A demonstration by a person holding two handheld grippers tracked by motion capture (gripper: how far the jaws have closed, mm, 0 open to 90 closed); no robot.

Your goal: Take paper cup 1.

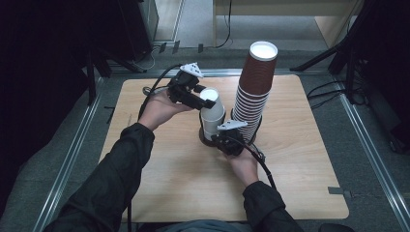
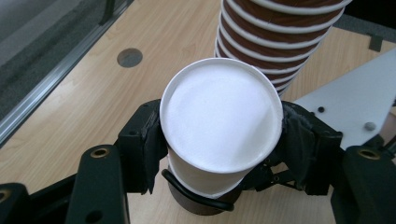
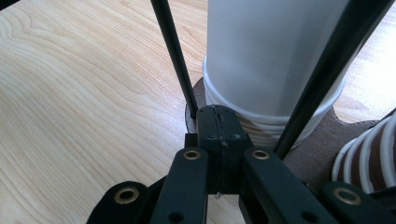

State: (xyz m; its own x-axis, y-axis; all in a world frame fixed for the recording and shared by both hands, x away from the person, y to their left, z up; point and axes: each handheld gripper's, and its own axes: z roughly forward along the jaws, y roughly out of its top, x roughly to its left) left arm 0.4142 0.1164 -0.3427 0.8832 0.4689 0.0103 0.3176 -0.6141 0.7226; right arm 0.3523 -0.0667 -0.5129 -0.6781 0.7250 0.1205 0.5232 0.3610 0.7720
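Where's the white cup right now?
In the high view the white cup stands upside down mid-table, just left of the tall brown cup stack, gripped near its top by the left gripper.

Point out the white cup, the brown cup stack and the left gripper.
white cup [image 2: 219,119]: left gripper view, flat upturned bottom.
brown cup stack [image 1: 255,84]: high view, ribbed side.
left gripper [image 2: 219,154]: left gripper view, midway between fingertips.

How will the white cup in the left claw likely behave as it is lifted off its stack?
The white cup looks like thin paper, so it is probably light and may dent under the left claw squeezing its sides. It sits nested upside down on more cups, so it might stick and drag them up. The right claw, shut at the holder's base, likely counters that.
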